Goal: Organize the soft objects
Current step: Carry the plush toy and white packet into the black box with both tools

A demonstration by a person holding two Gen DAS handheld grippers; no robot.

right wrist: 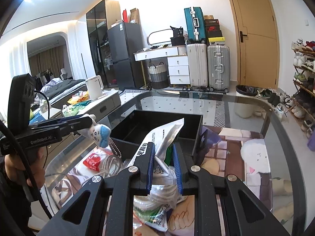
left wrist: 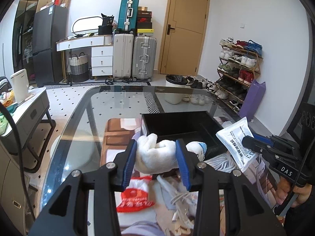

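My left gripper [left wrist: 156, 148] is shut on a white plush toy [left wrist: 155, 155] with a blue cap, held above the glass table just in front of the black box [left wrist: 183, 125]. From the right wrist view the left gripper [right wrist: 86, 121] shows at the left with the plush toy [right wrist: 99, 133] and its ball chain hanging below it. My right gripper [right wrist: 162, 153] is shut on a silver-white foil packet [right wrist: 157, 139] with printed text, lifted near the box [right wrist: 157, 122] front wall. In the left wrist view the right gripper [left wrist: 246, 139] holds that packet [left wrist: 238, 139] at the right.
On the glass table [left wrist: 110, 106] lie a red-and-white bag [left wrist: 135, 196], a coil of white cord [right wrist: 112, 162] and other packets. A grey side table with a white kettle [left wrist: 19, 87] stands left. Suitcases, a bin and a shoe rack [left wrist: 238, 66] stand beyond.
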